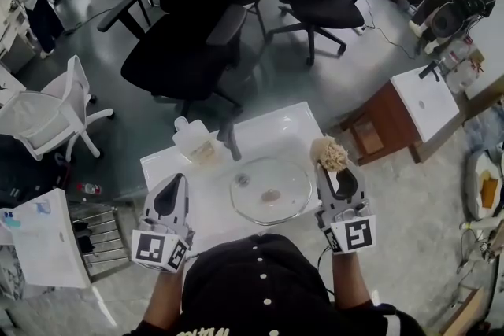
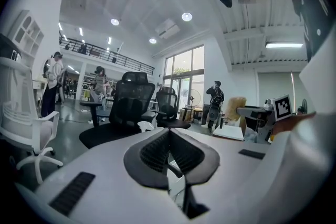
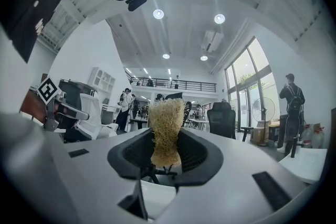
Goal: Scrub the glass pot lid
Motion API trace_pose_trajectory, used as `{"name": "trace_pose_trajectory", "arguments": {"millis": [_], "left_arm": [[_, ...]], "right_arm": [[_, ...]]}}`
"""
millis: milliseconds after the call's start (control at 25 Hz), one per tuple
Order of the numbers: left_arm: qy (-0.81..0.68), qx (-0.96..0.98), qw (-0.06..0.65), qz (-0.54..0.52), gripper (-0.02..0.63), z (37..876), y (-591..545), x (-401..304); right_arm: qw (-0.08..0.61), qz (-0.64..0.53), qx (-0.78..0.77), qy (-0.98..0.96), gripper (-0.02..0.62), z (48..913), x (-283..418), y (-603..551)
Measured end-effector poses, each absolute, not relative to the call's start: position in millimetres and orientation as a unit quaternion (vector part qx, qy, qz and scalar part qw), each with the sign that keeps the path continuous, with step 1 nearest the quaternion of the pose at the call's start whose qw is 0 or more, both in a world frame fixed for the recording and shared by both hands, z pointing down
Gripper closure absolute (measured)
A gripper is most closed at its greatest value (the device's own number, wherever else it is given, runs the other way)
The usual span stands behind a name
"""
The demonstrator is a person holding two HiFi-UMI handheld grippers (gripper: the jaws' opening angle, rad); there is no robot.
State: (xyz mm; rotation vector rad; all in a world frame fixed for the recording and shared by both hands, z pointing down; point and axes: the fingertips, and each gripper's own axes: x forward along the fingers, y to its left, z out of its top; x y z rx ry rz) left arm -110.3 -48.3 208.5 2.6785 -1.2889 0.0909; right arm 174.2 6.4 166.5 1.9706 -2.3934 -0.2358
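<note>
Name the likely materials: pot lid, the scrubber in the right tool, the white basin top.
Pot lid: clear glass, glossy; the white surface shows through it. Central knob brownish, material unclear.
Scrubber, clamped in the right tool: tan, tangled coarse fibres, matte; looks like loofah or plant fibre, possibly synthetic.
Basin top: smooth white, ceramic or plastic; cannot tell which.
</note>
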Motion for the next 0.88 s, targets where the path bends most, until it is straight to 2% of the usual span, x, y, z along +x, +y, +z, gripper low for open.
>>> {"name": "trace_pose_trajectory", "arguments": {"millis": [320, 880], "left_arm": [[-0.433, 0.893, 0.11, 0.046, 0.58, 227, -52, -110], [-0.416, 0.902, 0.1, 0.052, 0.58, 223, -52, -99]], "right_arm": [[0.002, -0.083, 0.632, -0.771, 0.451, 155, 169, 6], [-0.006, -0.096, 0.623, -0.777, 0.453, 148, 167, 4]]}}
